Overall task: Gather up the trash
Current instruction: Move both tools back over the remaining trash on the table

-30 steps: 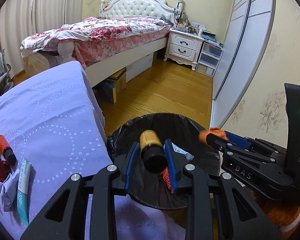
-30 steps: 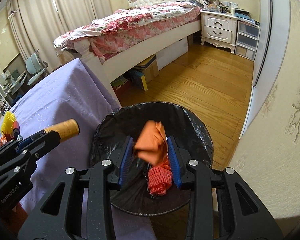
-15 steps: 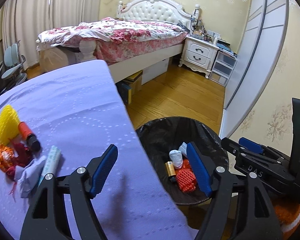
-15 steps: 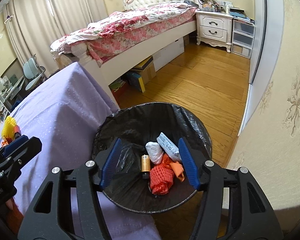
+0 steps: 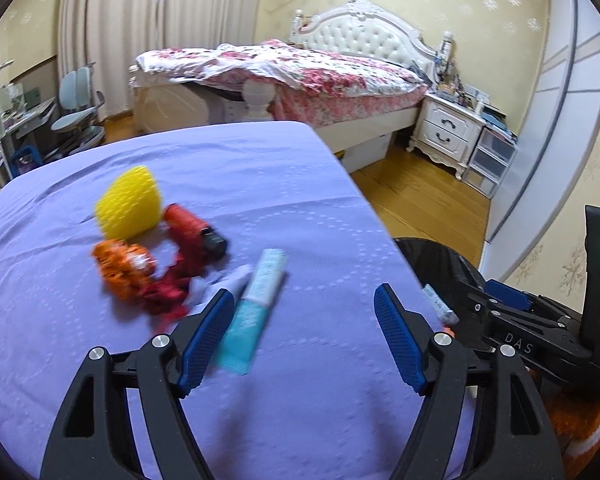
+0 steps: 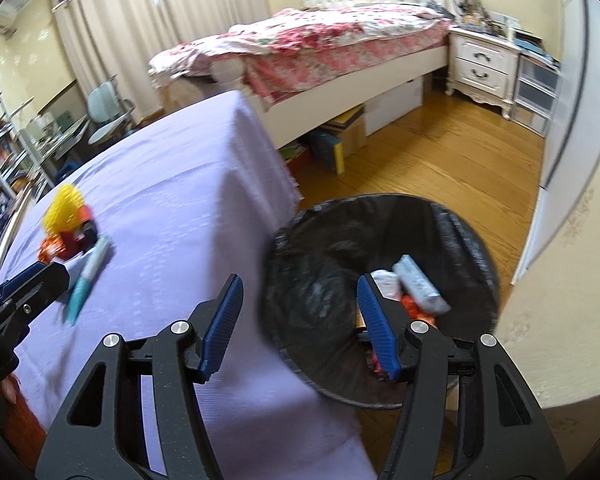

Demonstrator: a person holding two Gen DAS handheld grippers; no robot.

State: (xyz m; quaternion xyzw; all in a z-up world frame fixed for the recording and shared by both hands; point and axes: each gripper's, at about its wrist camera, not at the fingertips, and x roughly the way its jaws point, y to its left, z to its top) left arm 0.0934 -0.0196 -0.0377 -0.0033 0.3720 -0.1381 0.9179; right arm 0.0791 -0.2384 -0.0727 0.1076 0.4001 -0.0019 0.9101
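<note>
Trash pile sits on the purple-covered table (image 5: 260,184), toward its left side, mid-depth: yellow foam net (image 5: 129,202), red bottle with black cap (image 5: 194,228) touching its right side, orange wrapper (image 5: 121,266) just in front of the net, dark red mesh scrap (image 5: 166,292), crumpled white paper (image 5: 230,280), and a teal-and-white tube (image 5: 256,306) lying diagonally nearest the table's front. All of it is motion-blurred; the pieces touch or overlap each other.

Bin (image 6: 472,240) with black liner stands on the wood floor just off the table's right edge. Inside it: white tube (image 6: 418,284), a white crumpled piece (image 6: 384,282), orange bits (image 6: 412,308); the rest is hidden behind the right finger.

Left gripper (image 5: 304,334) is over the table's front area, jaws wide, nothing between the pads; they have just been opening. Its left pad (image 5: 206,340) overlaps the tube's near end in view; can't tell whether it touches it.

Right gripper (image 6: 300,326) straddles the table's right edge and the bin rim, jaws moderately wide, empty, spread just settled after opening. Each gripper shows at the edge of the other's view.

Background: bed with floral quilt (image 5: 300,72), white nightstand (image 5: 448,132), boxes under the bed (image 6: 340,136), curtains (image 5: 148,20), desk chair (image 5: 76,108).
</note>
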